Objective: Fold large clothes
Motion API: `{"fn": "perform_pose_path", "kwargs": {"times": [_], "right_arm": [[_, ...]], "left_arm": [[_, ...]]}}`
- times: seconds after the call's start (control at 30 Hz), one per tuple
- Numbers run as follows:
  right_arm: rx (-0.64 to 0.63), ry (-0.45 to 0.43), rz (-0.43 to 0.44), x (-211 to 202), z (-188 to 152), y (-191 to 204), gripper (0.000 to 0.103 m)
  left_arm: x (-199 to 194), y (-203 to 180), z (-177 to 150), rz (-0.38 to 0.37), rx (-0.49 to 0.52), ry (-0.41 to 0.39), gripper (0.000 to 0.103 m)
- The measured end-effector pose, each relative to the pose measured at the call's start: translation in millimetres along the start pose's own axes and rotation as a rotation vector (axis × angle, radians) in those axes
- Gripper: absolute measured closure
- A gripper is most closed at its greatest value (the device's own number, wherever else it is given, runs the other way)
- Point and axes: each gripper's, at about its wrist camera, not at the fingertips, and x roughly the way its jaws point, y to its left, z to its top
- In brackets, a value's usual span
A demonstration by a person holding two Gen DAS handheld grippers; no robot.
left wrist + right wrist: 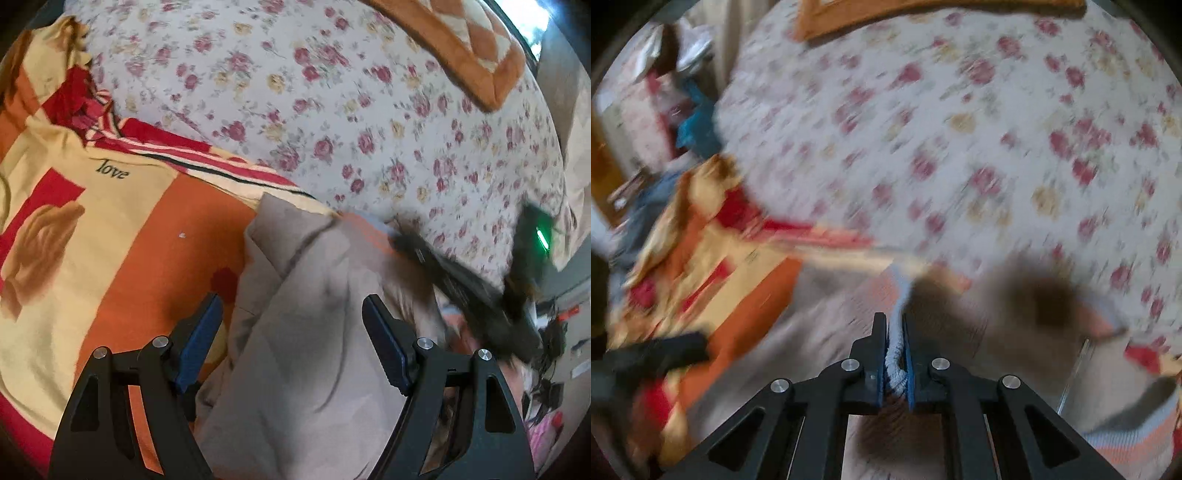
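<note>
Your right tongs [894, 332] are clamped on the ribbed hem [896, 363] of the beige garment [310, 332] lying on the bed's orange blanket [155, 236]; your left tongs [291, 325] stand apart over its folds.

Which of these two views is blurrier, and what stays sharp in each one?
Right wrist view: much blurrier, the floral sheet and garment smeared into streaks; only the right gripper, clamped on a pale ribbed hem, is crisp. Left wrist view: mostly sharp, with the open left gripper and beige garment clear, though the other gripper is smeared at right.
</note>
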Motion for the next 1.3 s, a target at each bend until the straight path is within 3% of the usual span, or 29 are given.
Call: {"fn": "perform_pose_path", "kwargs": {"times": [0.03, 0.17, 0.23, 0.27, 0.3, 0.4, 0.43, 0.5, 0.53, 0.63, 0.67, 0.7, 0.73, 0.8, 0.9, 0.93, 1.03, 1.1, 1.17, 1.3], "right_arm": [[0.025, -0.013, -0.055, 13.4, 5.7, -4.3, 0.096], [0.144, 0.024, -0.08, 35.3, 4.0, -22.7, 0.095], [0.205, 0.048, -0.034, 25.1, 0.0, -36.1, 0.078], [0.231, 0.052, 0.001, 10.9, -4.1, -43.2, 0.06], [0.236, 0.051, 0.017, -7.9, -9.1, -49.8, 0.053], [0.18, 0.044, -0.122, -64.7, -29.6, -72.3, 0.045], [0.163, 0.041, -0.17, -76.0, -36.3, -80.7, 0.039], [0.12, 0.043, -0.322, -99.2, -50.0, -101.8, 0.016], [0.103, 0.044, -0.371, -105.5, -55.6, -110.3, 0.014], [0.112, 0.116, -0.473, -101.2, -74.3, -142.9, 0.014], [0.136, 0.141, -0.452, -95.3, -79.4, -150.4, 0.024], [0.159, 0.17, -0.403, -85.4, -83.6, -155.1, 0.065], [0.169, 0.185, -0.376, -79.8, -85.2, -157.2, 0.08], [0.167, 0.128, -0.393, -84.0, -81.9, -157.2, 0.089], [0.234, -0.012, -0.461, -102.2, -73.3, -174.6, 0.09], [0.308, -0.021, -0.481, -102.9, -74.6, -191.5, 0.09], [0.425, 0.063, -0.387, -85.6, -87.9, -219.6, 0.085], [0.387, 0.049, -0.408, -93.7, -89.5, -211.1, 0.054], [0.359, -0.018, -0.454, -115.3, -87.0, -196.1, 0.054], [0.296, -0.023, -0.249, -135.7, -76.4, -150.1, 0.053]], "left_arm": [[3.4, -0.4, -0.6, 0.006, 0.005, 0.011, 0.025], [36.2, -1.7, -9.1, 0.09, 0.035, 0.102, 0.025], [49.8, 0.4, -13.6, 0.127, 0.036, 0.137, 0.025], [52.3, 1.1, -14.8, 0.124, 0.029, 0.14, 0.025], [52.7, 1.7, -15.2, 0.118, 0.019, 0.137, 0.025], [46.1, -2.5, -12.8, 0.111, 0.021, 0.101, 0.025], [43.5, -4.2, -12.5, 0.112, 0.028, 0.089, 0.025], [42.8, -8.3, -11.0, 0.116, 0.043, 0.077, 0.024], [45.6, -8.6, -10.6, 0.117, 0.041, 0.086, 0.024], [56.5, -5.1, -12.2, 0.124, 0.014, 0.11, 0.024], [58.8, -3.1, -11.9, 0.123, 0.007, 0.112, 0.024], [59.8, -1.4, -11.0, 0.123, -0.003, 0.105, 0.024], [59.5, -0.7, -10.7, 0.125, -0.005, 0.1, 0.024], [57.2, 0.0, -7.6, 0.139, -0.007, 0.073, 0.024], [56.3, 3.5, -3.9, 0.165, -0.013, 0.042, 0.024], [59.1, 5.5, -3.1, 0.163, -0.016, 0.055, 0.024], [61.7, 7.8, -2.4, 0.161, -0.021, 0.064, 0.024], [58.7, 6.7, -2.3, 0.171, -0.013, 0.063, 0.024], [50.2, 6.6, -1.5, 0.188, -0.006, 0.044, 0.024], [37.8, 7.8, 2.8, 0.114, 0.009, 0.049, 0.024]]}}
